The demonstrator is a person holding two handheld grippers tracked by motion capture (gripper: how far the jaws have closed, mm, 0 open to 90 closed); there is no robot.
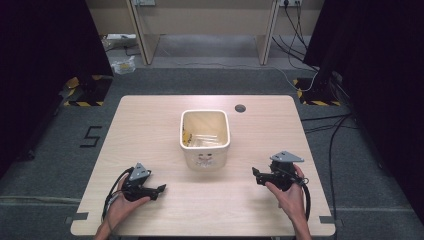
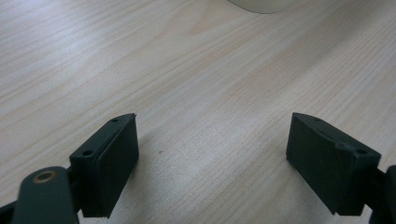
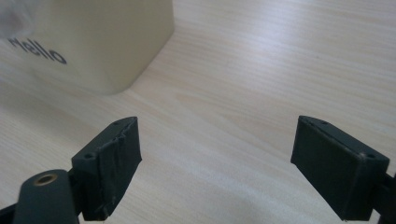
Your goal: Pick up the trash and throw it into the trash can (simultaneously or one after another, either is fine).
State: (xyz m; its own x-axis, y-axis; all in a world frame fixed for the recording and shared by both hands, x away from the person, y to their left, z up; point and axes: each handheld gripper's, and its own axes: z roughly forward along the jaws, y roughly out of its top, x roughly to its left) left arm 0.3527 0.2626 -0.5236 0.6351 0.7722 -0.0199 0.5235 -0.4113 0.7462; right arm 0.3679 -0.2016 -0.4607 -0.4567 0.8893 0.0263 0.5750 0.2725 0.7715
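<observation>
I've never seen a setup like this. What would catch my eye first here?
Probably the cream-coloured bin in the middle of the wooden table, with "hello" printed on its side and a few small items inside. Next, the two black hand-held tools near the front edge: the left gripper and the right gripper, both open and empty, pointing inward toward the bin.

Cream bin (image 3: 93, 42) marked "hello" upper left, hand-held gripper (image 3: 217, 163) jaws apart, bare wooden table (image 3: 261, 70) between
</observation>
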